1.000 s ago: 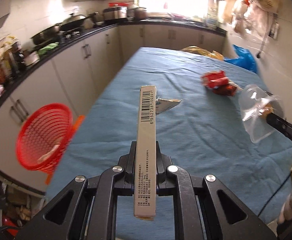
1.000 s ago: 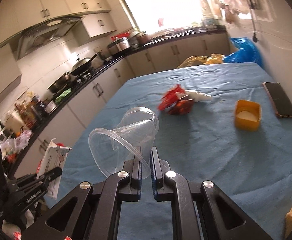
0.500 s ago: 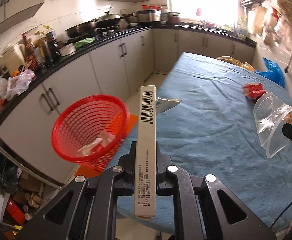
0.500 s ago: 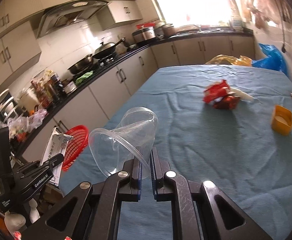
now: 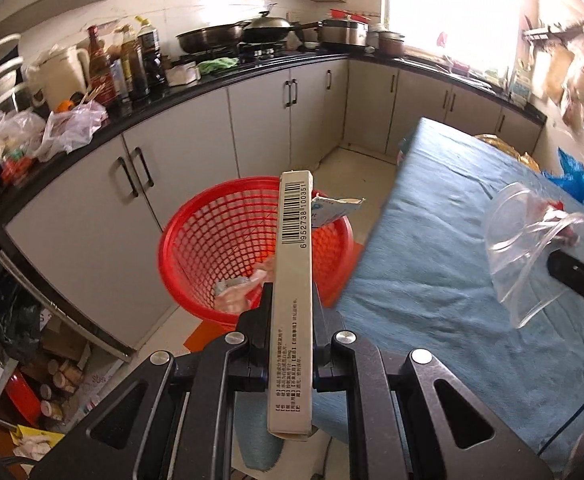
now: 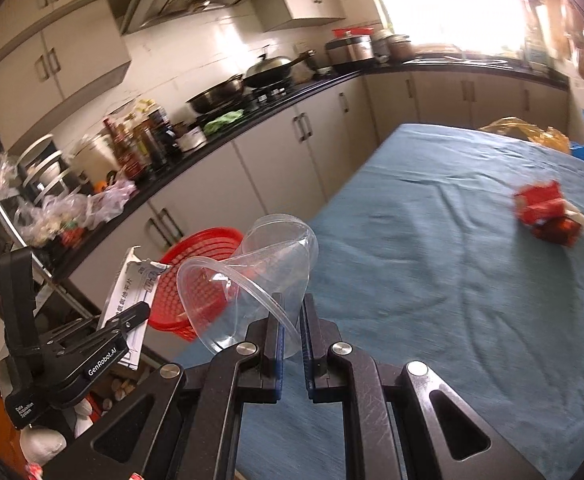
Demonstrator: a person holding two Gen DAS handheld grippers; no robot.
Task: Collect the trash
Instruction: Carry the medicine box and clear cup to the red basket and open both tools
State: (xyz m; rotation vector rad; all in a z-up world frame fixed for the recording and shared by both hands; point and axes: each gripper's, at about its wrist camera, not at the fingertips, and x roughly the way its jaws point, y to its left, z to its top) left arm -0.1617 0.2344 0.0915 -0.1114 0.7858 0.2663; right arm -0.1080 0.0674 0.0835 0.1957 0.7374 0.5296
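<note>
Both tongs are pinching trash. Left gripper (image 5: pixel 292 312) clamps a flat grey cardboard box with a barcode (image 5: pixel 293 280) edge-on between its jaws; the box sticks up and forward, its torn top flap reaching over the red plastic mesh basket (image 5: pixel 212 240) that stands on the floor between the kitchen cabinets (image 5: pixel 196 152) and the table covered in a blue cloth (image 5: pixel 443 264). Some crumpled wrappers (image 5: pixel 234 294) already lie in the basket's bottom. Right gripper (image 6: pixel 290 312) has its jaws pressed together on the rim of a clear plastic cup (image 6: pixel 260 276), which lies tilted on its side above the table's near edge. Farther along the cloth, well apart from both grippers, sits a crumpled red wrapper (image 6: pixel 545 214).
</note>
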